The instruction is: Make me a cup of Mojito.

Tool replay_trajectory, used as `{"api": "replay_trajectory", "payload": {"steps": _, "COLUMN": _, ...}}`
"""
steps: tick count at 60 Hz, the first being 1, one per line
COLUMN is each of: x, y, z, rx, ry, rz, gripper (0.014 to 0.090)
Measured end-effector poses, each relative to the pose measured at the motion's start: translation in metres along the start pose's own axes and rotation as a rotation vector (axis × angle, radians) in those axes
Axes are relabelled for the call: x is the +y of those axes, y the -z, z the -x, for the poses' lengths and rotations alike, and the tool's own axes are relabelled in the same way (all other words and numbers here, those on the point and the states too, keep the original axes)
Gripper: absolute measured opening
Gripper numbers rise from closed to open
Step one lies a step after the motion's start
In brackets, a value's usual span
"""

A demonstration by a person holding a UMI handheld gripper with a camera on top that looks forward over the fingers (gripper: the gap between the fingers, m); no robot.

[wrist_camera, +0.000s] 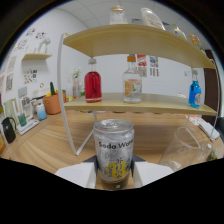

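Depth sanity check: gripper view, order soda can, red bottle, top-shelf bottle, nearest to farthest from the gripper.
1. Soda can, between the fingers.
2. Red bottle, lower shelf, beyond and left of the can.
3. Top-shelf bottle, highest and farthest.

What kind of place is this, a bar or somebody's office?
Probably a drinks-mixing corner in an office or lab: bottles such as the red bottle on a wooden shelf, a soda water can between the gripper fingers, papers pinned on white walls.

The soda water can (114, 152) stands on the counter (45, 145) between the fingers of the gripper (114, 176). Behind the can rises a two-tier shelf (140, 102); its lower tier carries three bottles (132, 80). A glass (187, 147) stands right of the can. A potted plant (52, 102) sits left, behind the can.
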Motion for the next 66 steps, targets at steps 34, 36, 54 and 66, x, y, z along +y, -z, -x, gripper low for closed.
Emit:
{"api": "replay_trajectory", "payload": {"steps": 34, "x": 0.018, "y": 0.029, "z": -0.011, "rx": 0.1, "ry": -0.09, "rz": 0.153, "gripper": 0.0851}}
{"api": "replay_trajectory", "payload": {"steps": 36, "x": 0.013, "y": 0.037, "z": -0.011, "rx": 0.106, "ry": -0.098, "rz": 0.151, "gripper": 0.0851}}
{"api": "replay_trajectory", "payload": {"steps": 54, "x": -0.025, "y": 0.117, "z": 0.004, "rx": 0.135, "ry": -0.096, "rz": 0.148, "gripper": 0.0851}}
{"api": "replay_trajectory", "payload": {"steps": 66, "x": -0.024, "y": 0.161, "z": -0.022, "rx": 0.203, "ry": -0.078, "rz": 0.175, "gripper": 0.0862}}
